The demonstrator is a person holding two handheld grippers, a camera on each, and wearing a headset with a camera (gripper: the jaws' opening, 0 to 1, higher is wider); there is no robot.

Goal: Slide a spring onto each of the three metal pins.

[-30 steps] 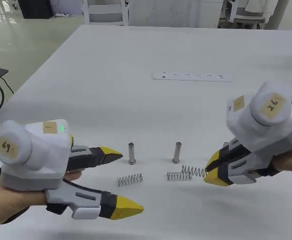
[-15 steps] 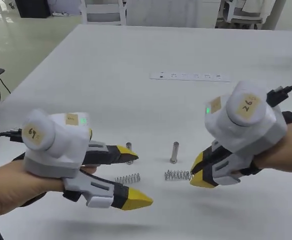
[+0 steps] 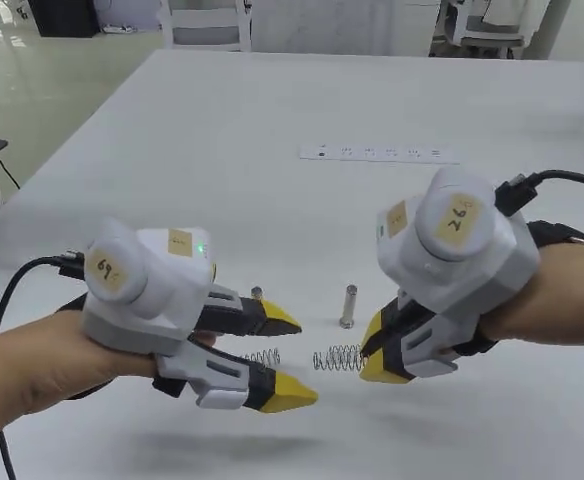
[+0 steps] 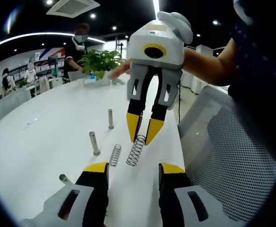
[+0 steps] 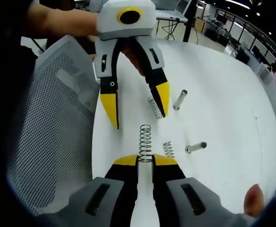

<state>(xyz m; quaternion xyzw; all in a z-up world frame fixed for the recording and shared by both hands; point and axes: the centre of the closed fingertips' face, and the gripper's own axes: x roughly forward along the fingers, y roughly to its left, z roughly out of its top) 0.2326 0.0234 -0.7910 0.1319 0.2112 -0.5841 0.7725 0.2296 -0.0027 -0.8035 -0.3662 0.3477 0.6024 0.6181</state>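
Note:
My right gripper [image 3: 372, 358] is shut on one end of a coil spring [image 3: 337, 357], which sticks out level toward the left gripper; the same spring [image 5: 145, 139] rises from its shut jaws [image 5: 145, 161]. My left gripper [image 3: 290, 358] is open, its yellow tips just left of the spring's free end. In the left gripper view the held spring [image 4: 137, 150] hangs beyond the open jaws [image 4: 134, 169]. One metal pin [image 3: 349, 305] stands upright behind the spring. A second pin [image 3: 257, 293] peeks over the left gripper. Another spring [image 4: 115, 154] lies on the table.
A white power strip [image 3: 377, 154] lies further back on the white table [image 3: 222, 150]. A third pin [image 4: 110, 118] stands beyond the other two in the left gripper view. A loose spring [image 5: 168, 149] lies beside a pin [image 5: 195, 147].
Both grippers have moved toward each other. The right one carried its spring leftward off the table; the left one moved right until its open tips face the spring.

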